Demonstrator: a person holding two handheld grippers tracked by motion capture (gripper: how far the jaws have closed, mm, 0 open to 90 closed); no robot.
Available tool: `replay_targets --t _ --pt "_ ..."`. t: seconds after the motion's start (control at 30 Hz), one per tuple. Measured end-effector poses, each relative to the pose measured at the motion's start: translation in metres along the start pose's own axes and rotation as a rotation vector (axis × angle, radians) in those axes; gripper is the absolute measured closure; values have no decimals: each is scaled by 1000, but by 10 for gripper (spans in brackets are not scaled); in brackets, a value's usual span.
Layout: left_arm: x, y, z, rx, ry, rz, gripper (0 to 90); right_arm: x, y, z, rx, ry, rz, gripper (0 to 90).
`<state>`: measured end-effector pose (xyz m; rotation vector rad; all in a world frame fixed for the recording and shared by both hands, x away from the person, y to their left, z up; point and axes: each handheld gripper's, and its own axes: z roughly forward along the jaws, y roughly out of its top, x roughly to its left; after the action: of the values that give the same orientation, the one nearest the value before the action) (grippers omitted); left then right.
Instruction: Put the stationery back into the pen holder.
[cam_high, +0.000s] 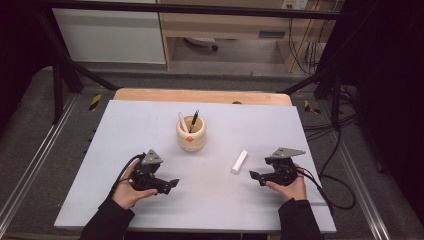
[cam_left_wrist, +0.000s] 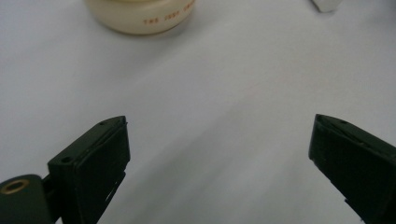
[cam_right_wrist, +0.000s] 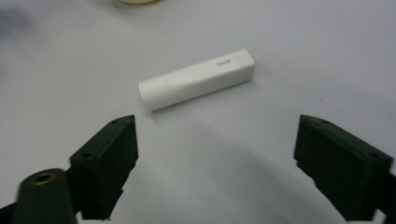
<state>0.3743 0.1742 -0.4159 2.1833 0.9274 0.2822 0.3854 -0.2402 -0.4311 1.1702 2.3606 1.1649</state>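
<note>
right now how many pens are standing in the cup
2. A white pen leans to the left side of the cup and a black pen leans to the right, both poking above the rim. A shorter one lower inside could be hidden.

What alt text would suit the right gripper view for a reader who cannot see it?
A white stick-shaped tube lies flat on a pale table, just beyond the open right claw, whose two black jaws stand wide apart with nothing between them. The base of a cream pot peeks in at the top edge.

sleeves: black | grippers: black, grey triangular plates, black cables
</note>
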Motion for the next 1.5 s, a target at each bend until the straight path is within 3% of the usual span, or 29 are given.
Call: replay_targets --t 0.33,0.83,1.17,1.3,1.5 --pt "-28 46 35 41 -3 71 68 -3 -18 -10 25 -1 10 21" --pt "-59 92 78 63 1 88 122 0 -30 -18 15 -1 -1 7" --pt "-78 109 108 75 -15 107 184 0 -33 -17 27 -2 -17 7" --pt "-87 115 119 87 -2 139 218 -1 -33 -18 22 -1 -16 7" --pt "-98 123 135 128 -5 127 277 0 -34 -17 33 3 -24 7"
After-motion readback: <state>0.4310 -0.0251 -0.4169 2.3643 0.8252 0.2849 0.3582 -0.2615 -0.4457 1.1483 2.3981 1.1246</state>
